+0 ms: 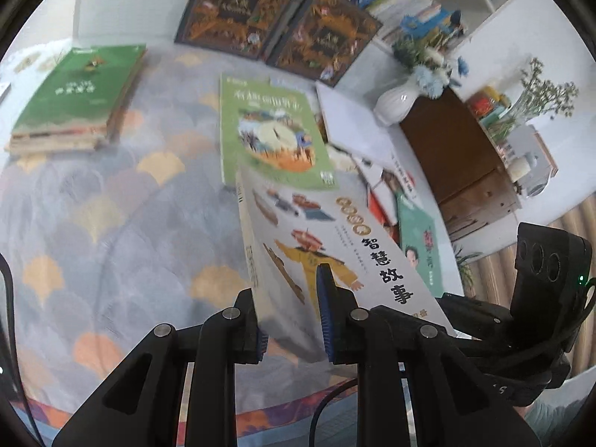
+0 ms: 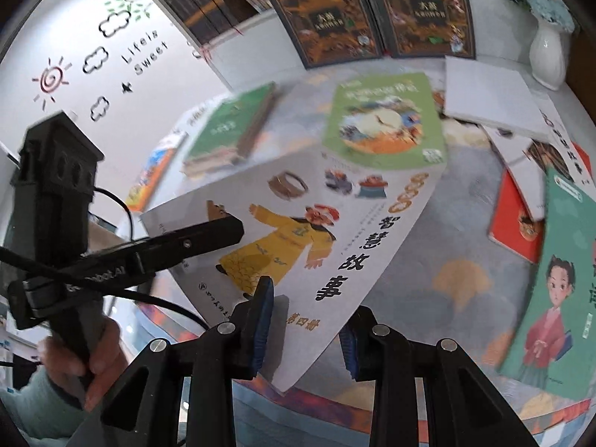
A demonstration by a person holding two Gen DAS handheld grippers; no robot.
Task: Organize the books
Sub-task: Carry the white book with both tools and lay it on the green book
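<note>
White book w/ the yellow-robed figure was up off the table, tilted, carried by both grippers at once. Left gripper was clamped on its spine-side edge; right gripper was closed on the bottom corner, one pad on the cover, the other beneath. Prob. two grips because a thin, floppy paperback sags if held by one edge. Likely headed for the green stack at far left, where books were already squared up; that's a guess.

Below it lay a green book flat on the cloth. More loose books were fanned untidily at right, so sorting looked well short of done.

Table had a scallop-pattern cloth. Two dark ornate books leaned against a white shelf full of books; white vase w/ blue flowers beside. Wall carried a "Life is Sweet" decal.
</note>
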